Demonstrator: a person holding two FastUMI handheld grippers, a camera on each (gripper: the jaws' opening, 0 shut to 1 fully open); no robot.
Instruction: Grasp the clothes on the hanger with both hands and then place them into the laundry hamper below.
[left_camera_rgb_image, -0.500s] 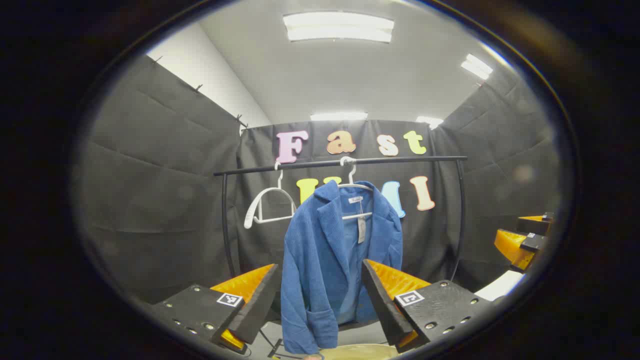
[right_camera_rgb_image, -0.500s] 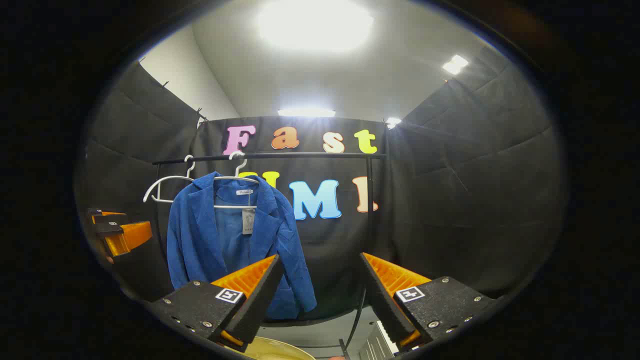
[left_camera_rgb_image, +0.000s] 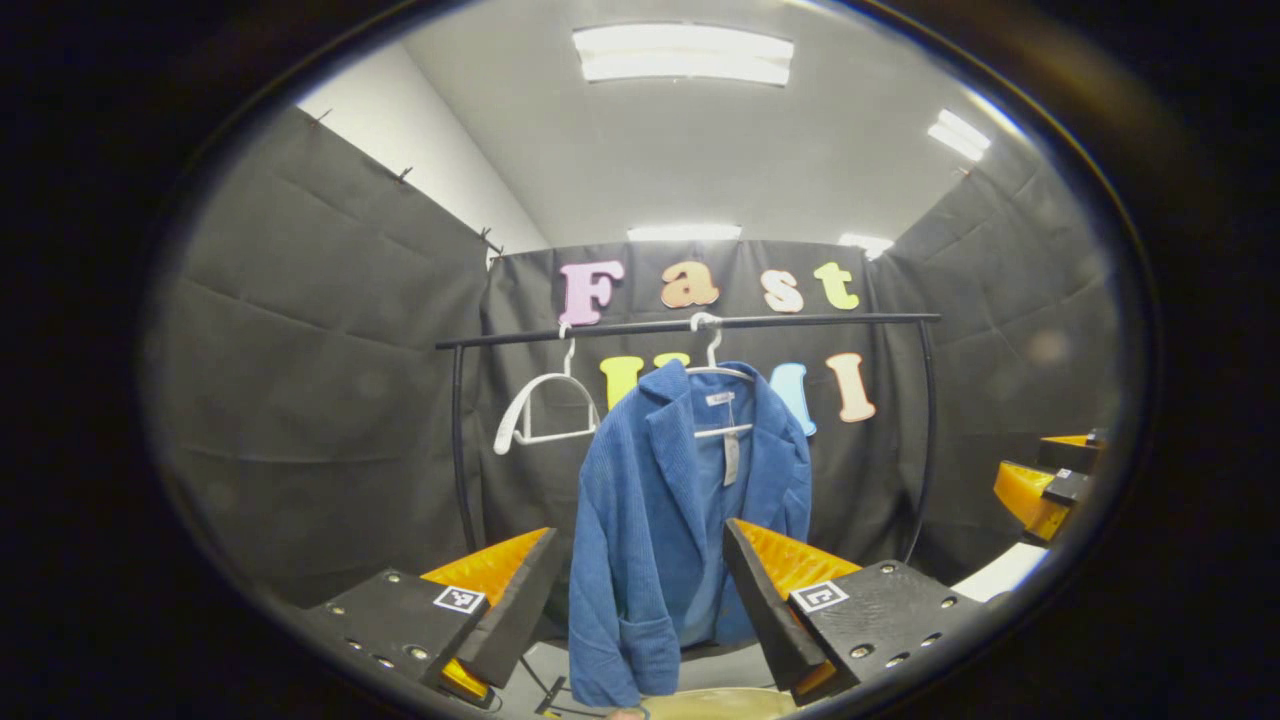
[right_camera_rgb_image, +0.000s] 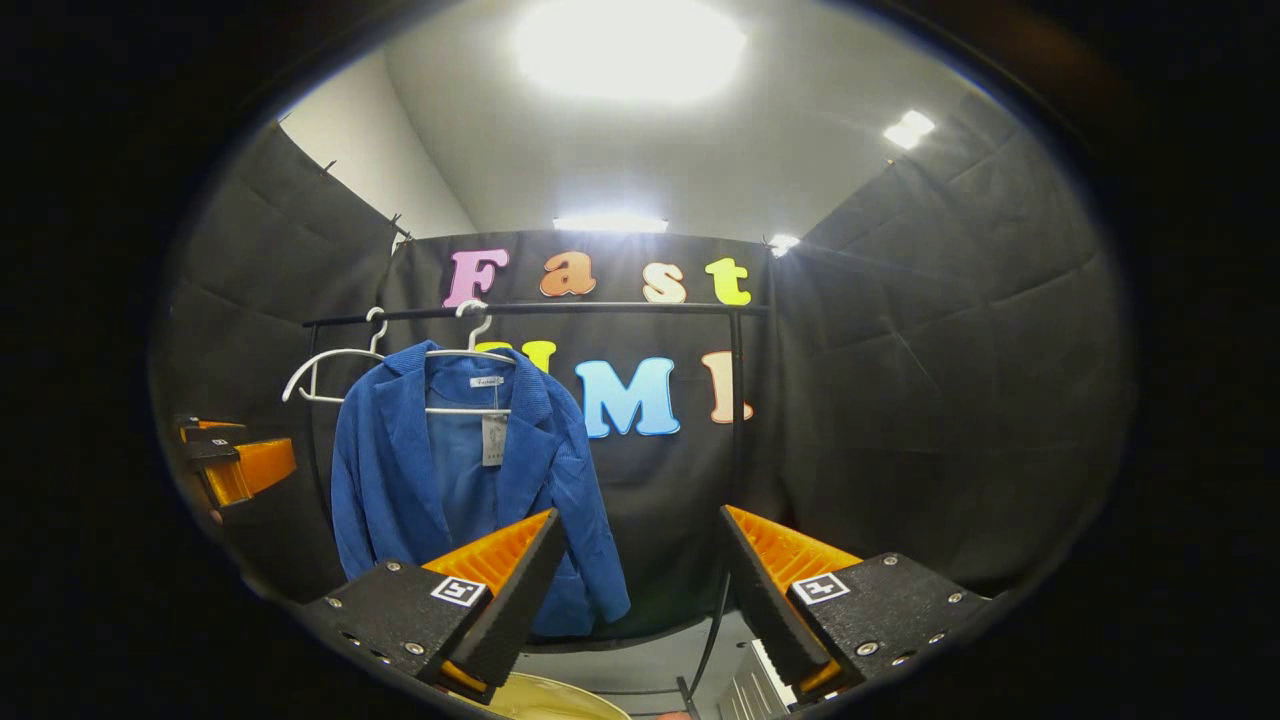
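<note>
A blue corduroy jacket (left_camera_rgb_image: 680, 510) hangs on a white hanger (left_camera_rgb_image: 712, 372) from a black rail (left_camera_rgb_image: 690, 326); in the right gripper view the jacket (right_camera_rgb_image: 460, 480) is left of centre. My left gripper (left_camera_rgb_image: 640, 590) is open, well short of the jacket, which shows between its fingers. My right gripper (right_camera_rgb_image: 635, 580) is open too, with the jacket behind its left finger. The right gripper (left_camera_rgb_image: 1050, 485) appears at the right edge of the left gripper view, and the left gripper (right_camera_rgb_image: 235, 465) at the left edge of the right gripper view. A pale hamper rim (left_camera_rgb_image: 720, 703) (right_camera_rgb_image: 545, 698) peeks in below.
An empty white hanger (left_camera_rgb_image: 545, 415) (right_camera_rgb_image: 325, 375) hangs to the left of the jacket on the same rail. The rail's black uprights (left_camera_rgb_image: 925, 430) stand at each end. Black cloth walls close the booth on three sides.
Both views have shifted slightly; the jacket sits a touch to the right and higher in the left gripper view. Both grippers stay open.
</note>
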